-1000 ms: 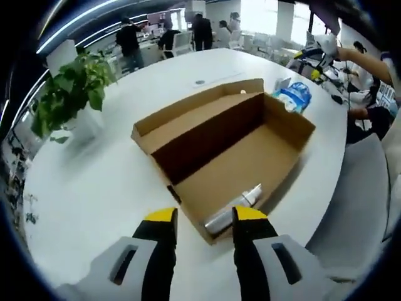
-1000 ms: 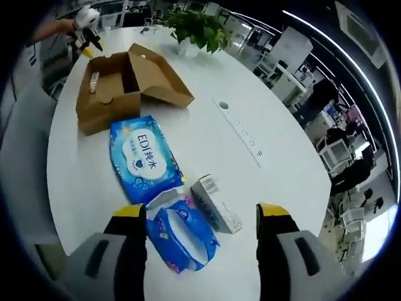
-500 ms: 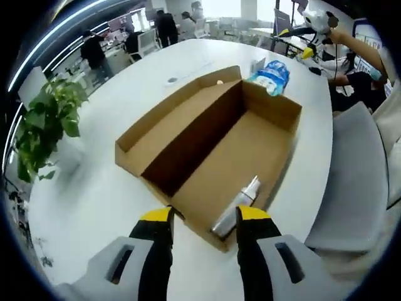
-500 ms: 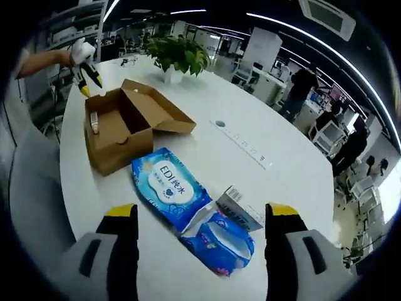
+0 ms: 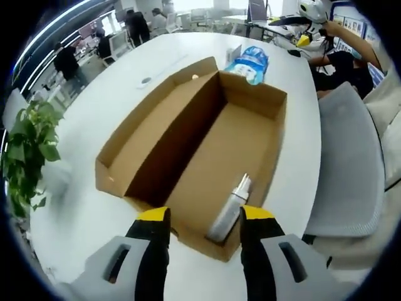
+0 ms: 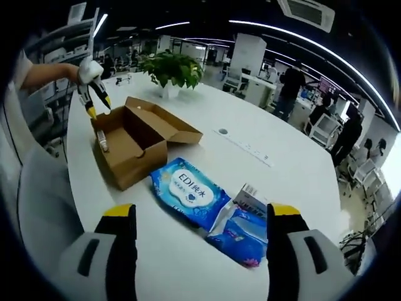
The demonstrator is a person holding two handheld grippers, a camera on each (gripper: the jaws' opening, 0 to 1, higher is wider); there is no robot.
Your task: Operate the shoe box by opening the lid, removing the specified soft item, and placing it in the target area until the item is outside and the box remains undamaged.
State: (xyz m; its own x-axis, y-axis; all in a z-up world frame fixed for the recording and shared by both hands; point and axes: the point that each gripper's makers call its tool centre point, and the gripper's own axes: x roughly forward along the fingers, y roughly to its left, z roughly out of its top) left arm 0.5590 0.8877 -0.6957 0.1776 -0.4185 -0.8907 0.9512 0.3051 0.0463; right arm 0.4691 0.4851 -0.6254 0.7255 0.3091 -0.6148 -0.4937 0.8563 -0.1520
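We see the shoe box lying open on the white table, near the table's edge by a grey chair. Its lid is folded back flat, still joined along one long side. A silver bottle lies on the box floor against the long wall opposite the lid, close to the box's near end wall.

Left gripper: jaws apart, nothing between them; the yellow tips hang over the near end wall of the box, with the bottle's lower end showing between them. Whether the tips touch the cardboard we cannot tell.

Beyond the box's far end lies a blue wipes pack, with a small white carton just beside it. A potted plant stands on the table on the lid side of the box.

From the right gripper view: right gripper held above the table with jaws wide apart, holding nothing. Between its tips, on the table, lie the wipes pack with white lettering, a smaller crumpled blue packet and the small white carton, all touching or just beside one another. The box sits farther off toward the plant, the left gripper above its far end.

People stand and sit at desks in the office behind.
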